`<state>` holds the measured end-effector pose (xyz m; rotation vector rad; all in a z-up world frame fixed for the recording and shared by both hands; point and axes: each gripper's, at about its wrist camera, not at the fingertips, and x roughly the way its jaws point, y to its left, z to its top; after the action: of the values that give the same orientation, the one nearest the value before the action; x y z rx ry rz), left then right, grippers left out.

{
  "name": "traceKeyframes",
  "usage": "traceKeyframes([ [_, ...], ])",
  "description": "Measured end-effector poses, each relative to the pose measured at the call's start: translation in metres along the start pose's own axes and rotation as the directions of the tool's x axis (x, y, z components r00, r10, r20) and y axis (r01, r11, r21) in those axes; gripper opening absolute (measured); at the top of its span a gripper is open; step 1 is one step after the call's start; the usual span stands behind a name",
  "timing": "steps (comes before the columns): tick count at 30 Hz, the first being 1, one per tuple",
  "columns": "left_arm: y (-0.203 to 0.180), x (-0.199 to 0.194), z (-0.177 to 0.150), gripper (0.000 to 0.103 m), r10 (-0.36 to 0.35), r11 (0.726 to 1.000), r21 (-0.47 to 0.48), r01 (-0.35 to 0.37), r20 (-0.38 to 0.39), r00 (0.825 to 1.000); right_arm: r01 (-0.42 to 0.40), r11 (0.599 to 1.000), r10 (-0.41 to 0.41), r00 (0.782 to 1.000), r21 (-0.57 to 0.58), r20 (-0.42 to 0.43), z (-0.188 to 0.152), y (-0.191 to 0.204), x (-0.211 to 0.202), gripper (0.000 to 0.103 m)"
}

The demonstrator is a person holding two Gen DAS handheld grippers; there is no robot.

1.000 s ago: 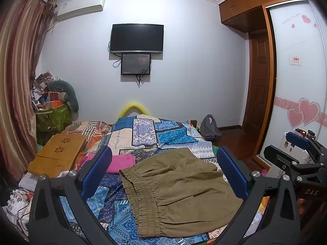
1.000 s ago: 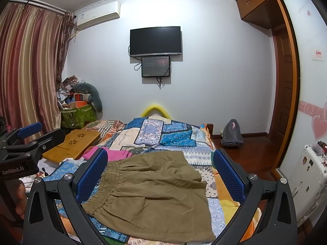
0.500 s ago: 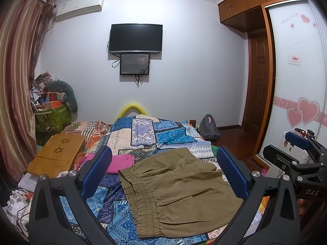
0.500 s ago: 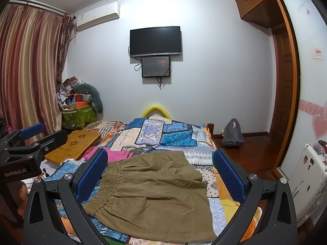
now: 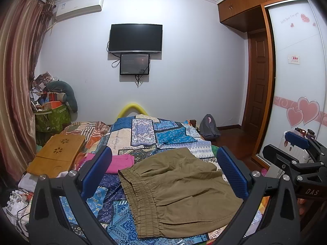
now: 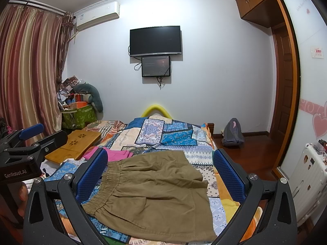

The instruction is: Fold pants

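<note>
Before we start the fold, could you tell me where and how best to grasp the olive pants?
Pinch the pants at the gathered elastic waistband, coming in from the left: its thick, ruffled edge lies exposed over the patchwork bedspread, with both grippers open above.

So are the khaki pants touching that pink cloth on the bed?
Cannot tell. In the right wrist view the pants and pink cloth edges meet, but overlap or a gap isn't plain.
</note>
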<state>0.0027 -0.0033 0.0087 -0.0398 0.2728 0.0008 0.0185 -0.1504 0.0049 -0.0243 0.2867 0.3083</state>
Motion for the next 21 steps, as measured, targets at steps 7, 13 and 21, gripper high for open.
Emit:
traceKeyframes([
  [7,0.0003,0.0003,-0.0004,0.103,-0.001,1.0,0.001,0.001,-0.001,1.0,-0.001,1.0,0.001,1.0,0.001,-0.003,-0.0004,0.0006,0.0016,0.103],
  [13,0.001,0.001,-0.0001,0.103,0.002,1.0,0.003,-0.002,0.0,1.0,0.001,1.0,-0.001,1.0,-0.001,-0.003,-0.0007,0.001,0.0019,0.103],
  [21,0.0032,0.0073,-0.0011,0.103,0.009,1.0,0.003,-0.009,-0.008,1.0,-0.001,1.0,0.001,1.0,-0.004,-0.016,-0.0046,0.0019,0.0075,0.103],
])
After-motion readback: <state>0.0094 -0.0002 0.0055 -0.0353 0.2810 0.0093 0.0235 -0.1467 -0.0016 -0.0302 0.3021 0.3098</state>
